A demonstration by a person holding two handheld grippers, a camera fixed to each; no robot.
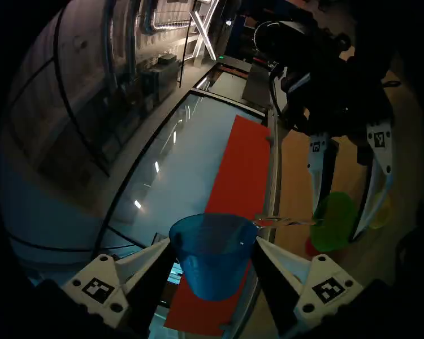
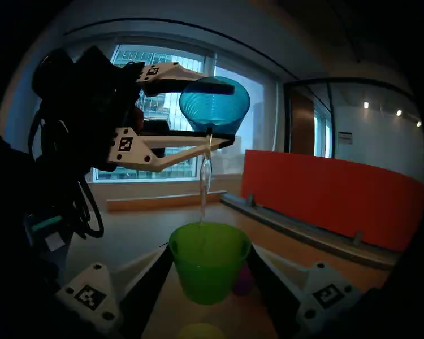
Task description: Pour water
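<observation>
Looking out through the right gripper view, I have a wide window [image 2: 161,73] at the back, a long orange partition [image 2: 336,192] running along the side and a wooden tabletop [image 2: 133,231] below.

Against that window the left gripper [image 2: 229,113] hangs high, its two fingers clamped on either side of the blue cup [image 2: 215,104], which is tipped well over toward its lip. Beneath it the right gripper [image 2: 209,251] has both fingers pressed against the green cup [image 2: 209,260] and holds it upright with the mouth open to the sky. I cannot tell whether the green cup's base rests on the wood or sits just above it.

A thin stream of water [image 2: 204,181] falls from the blue lip and lands inside the green rim, toward its near-left edge. A small purple thing [image 2: 243,279] lies just behind the green cup, and a yellow thing [image 2: 200,330] sits at the bottom edge.

I judge that the pour itself is under way. How full either cup is, I cannot make out. The next move, as I see it, calls for holding the green cup steady under the stream, tipping the blue one further only as the flow thins, then levelling it cleanly so nothing drips onto the table.
</observation>
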